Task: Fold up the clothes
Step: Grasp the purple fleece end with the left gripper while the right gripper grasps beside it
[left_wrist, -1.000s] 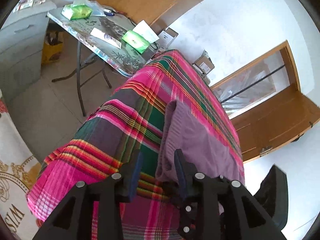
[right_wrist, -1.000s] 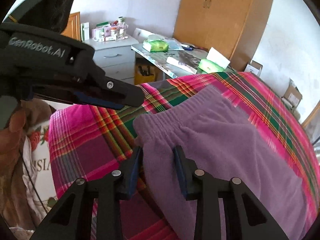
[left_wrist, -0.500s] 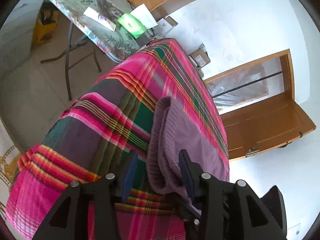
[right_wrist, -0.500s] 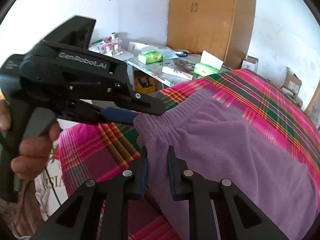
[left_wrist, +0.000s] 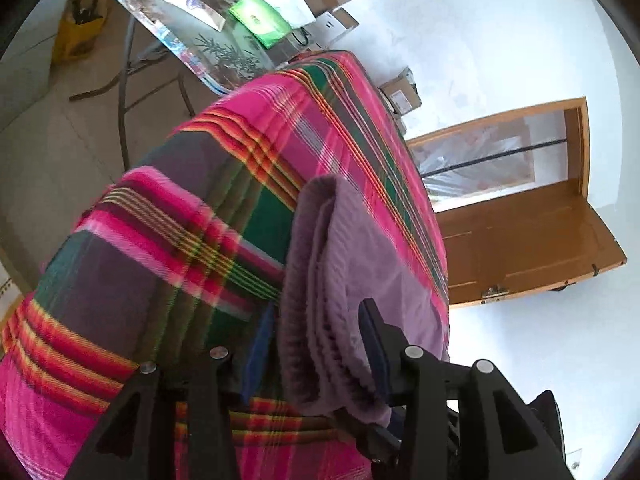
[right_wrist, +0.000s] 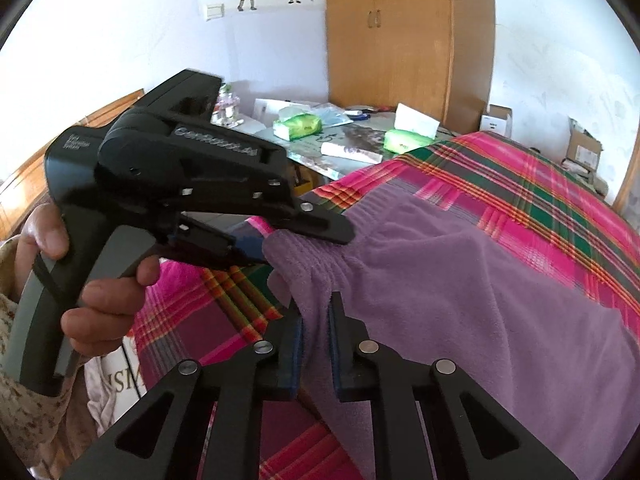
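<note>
Garment [right_wrist: 460, 280]: showing plain soft purple, ribbed at the waistband.
Bed cover [left_wrist: 192, 240]: showing pink, green, purple and orange plaid.
Grippers [right_wrist: 314, 344]: showing black, with blue pads [right_wrist: 296, 356].
Wardrobe [right_wrist: 400, 40]: showing orange-brown wood.
Tissue packs [right_wrist: 300, 126]: showing bright green.
Walls [right_wrist: 120, 20]: showing white.

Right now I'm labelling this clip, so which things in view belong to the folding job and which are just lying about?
In the job:
purple garment
left gripper, shut on its waistband
right gripper, shut on its edge
plaid blanket under it

Lying about:
green tissue packs
cardboard boxes
wardrobe
side table
</note>
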